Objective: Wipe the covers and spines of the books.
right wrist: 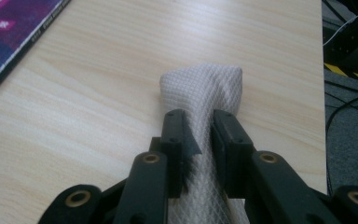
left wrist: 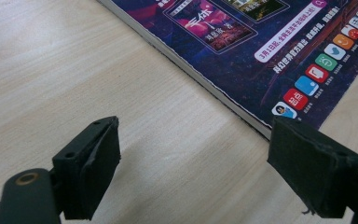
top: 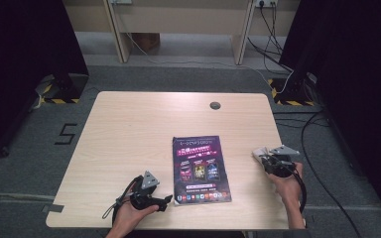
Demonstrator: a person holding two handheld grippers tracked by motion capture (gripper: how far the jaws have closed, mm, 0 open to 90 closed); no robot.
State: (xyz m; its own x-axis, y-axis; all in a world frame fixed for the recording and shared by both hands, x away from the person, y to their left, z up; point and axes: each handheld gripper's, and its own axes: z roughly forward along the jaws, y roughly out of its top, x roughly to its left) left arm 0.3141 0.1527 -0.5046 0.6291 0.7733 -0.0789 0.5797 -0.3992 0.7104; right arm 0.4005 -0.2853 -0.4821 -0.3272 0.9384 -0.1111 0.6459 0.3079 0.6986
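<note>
My right gripper (right wrist: 199,135) is clenched on a white mesh cloth (right wrist: 203,88), its jaws pinching the folded bundle so that a rounded wad sticks out in front of them. I hold it low over the bare wood at the right side of the table (top: 129,129), well apart from the magazine (top: 200,168), which I judge keeps the cloth ready for wiping without dragging on the cover.

My left gripper (left wrist: 193,154) is released, jaws spread wide with bare wood between them. It rests at the near corner of the magazine (left wrist: 261,51), one pad just at the spine edge by the row of app icons. From the high view the left gripper (top: 164,202) sits at the magazine's lower left corner. I take it that I am placed here either to pin the magazine or to lift it aside, so the cloth can reach the table beneath.
</note>
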